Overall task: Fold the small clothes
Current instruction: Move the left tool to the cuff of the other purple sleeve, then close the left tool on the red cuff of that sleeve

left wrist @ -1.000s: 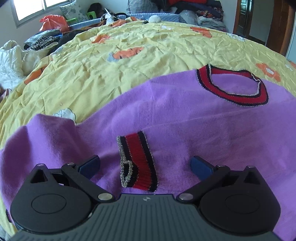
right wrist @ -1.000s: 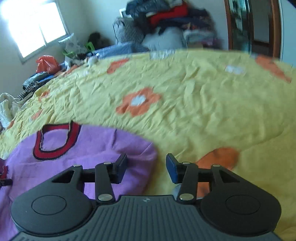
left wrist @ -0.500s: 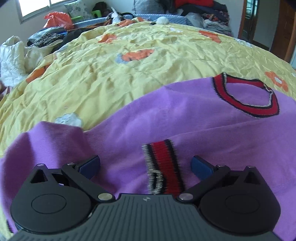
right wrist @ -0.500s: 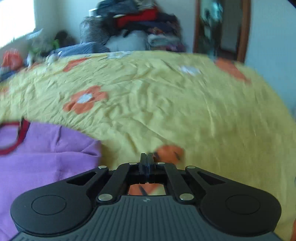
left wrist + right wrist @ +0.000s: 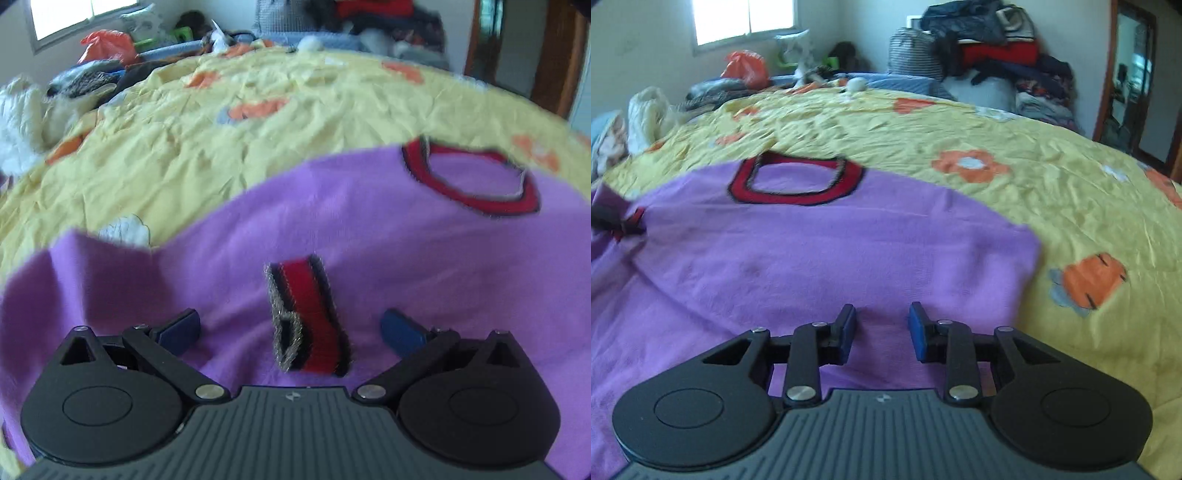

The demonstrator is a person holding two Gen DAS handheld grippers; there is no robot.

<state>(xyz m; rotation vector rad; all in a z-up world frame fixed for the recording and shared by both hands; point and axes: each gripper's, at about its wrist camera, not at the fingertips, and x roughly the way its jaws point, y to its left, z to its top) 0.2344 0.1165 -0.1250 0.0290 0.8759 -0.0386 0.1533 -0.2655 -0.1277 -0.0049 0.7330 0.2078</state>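
A small purple sweater with a red-and-black collar lies spread on the yellow bedspread. One sleeve is folded in over the body, and its red-and-black cuff lies between the fingers of my left gripper, which is wide open just above the cloth. In the right wrist view the sweater fills the left and middle, with its collar farther off. My right gripper is partly open over the sweater near its right edge and holds nothing.
The yellow bedspread with orange flowers runs to the right and far side. Piles of clothes stand at the back wall. An orange bag and white bedding lie at the far left, and a door is at the right.
My right gripper, shut half a second ago over the bare bedspread, has opened and moved left over the sweater. My left gripper stays wide open; its view shifted slightly around the cuff.
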